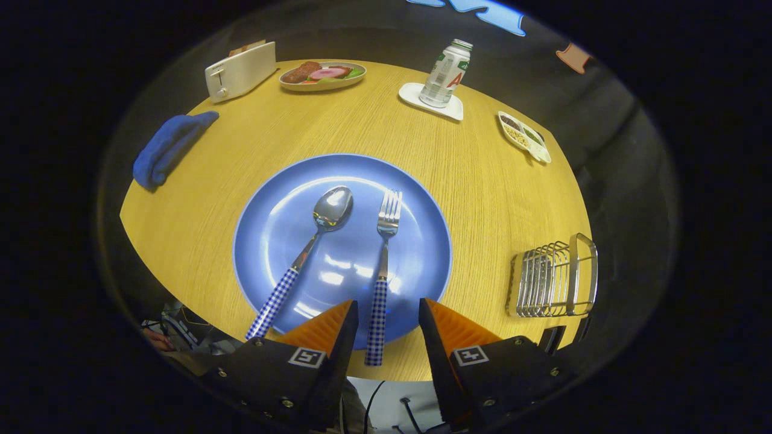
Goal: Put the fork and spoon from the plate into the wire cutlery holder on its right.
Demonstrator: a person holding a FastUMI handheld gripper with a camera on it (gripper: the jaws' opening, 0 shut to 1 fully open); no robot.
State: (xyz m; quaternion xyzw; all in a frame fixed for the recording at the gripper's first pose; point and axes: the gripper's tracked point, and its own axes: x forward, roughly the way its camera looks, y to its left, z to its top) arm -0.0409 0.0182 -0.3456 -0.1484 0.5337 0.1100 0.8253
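Two fingers of the claw (386,313) stand spread, straddling the fork (382,271) handle to pinch it; spoon (304,256) lies left.

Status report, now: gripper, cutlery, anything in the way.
Gripper open, fork handle between its fingers, not gripped. Spoon beside it on blue plate. Wire holder empty, right of plate. Nothing between them.

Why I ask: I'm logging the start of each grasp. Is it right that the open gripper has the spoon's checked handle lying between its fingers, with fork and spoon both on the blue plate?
Not quite. In the gripper view, the handle between the fingers of the open gripper belongs to the fork, not the spoon, which lies just left of it. Both do rest on the blue plate.
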